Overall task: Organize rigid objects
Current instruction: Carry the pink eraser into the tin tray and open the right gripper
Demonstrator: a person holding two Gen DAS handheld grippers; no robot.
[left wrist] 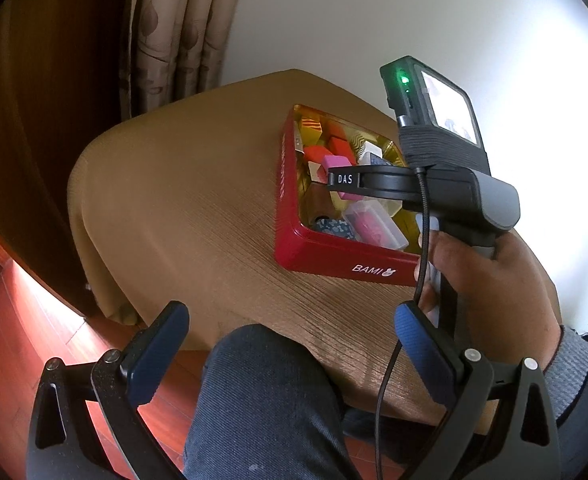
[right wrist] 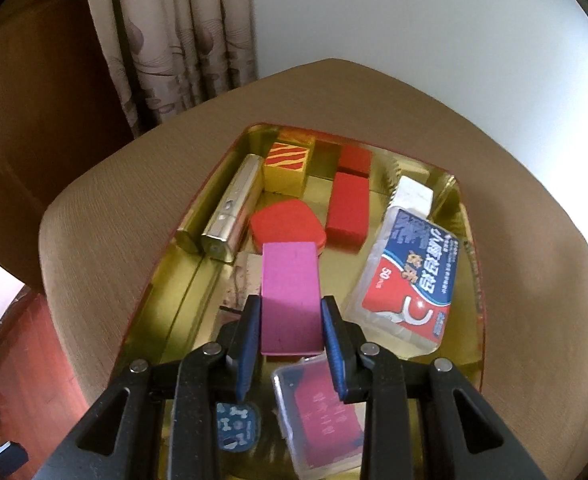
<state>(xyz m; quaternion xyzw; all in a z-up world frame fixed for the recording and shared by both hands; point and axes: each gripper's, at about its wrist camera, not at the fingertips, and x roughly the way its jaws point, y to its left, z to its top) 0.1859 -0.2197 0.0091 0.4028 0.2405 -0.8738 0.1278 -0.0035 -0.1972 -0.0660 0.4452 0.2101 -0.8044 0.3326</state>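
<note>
My right gripper [right wrist: 290,310] is shut on a pink block [right wrist: 289,296] and holds it over the red tin tray [right wrist: 165,264], whose inside is gold. The tray holds red blocks [right wrist: 348,210], a striped yellow block [right wrist: 287,164], a silver bar [right wrist: 233,212], a floss box [right wrist: 410,276], a clear case [right wrist: 318,420] and a blue patterned piece [right wrist: 235,426]. In the left wrist view the right gripper [left wrist: 334,179] reaches over the tray [left wrist: 334,256] with the pink block [left wrist: 340,166]. My left gripper [left wrist: 289,320] is open and empty, low near the table's front edge.
The tray sits on a tan rounded table [left wrist: 173,200]. A person's knee [left wrist: 269,400] is under the left gripper. Curtains [left wrist: 181,28] and a white wall stand behind the table. A red wooden floor [left wrist: 9,340] lies to the left.
</note>
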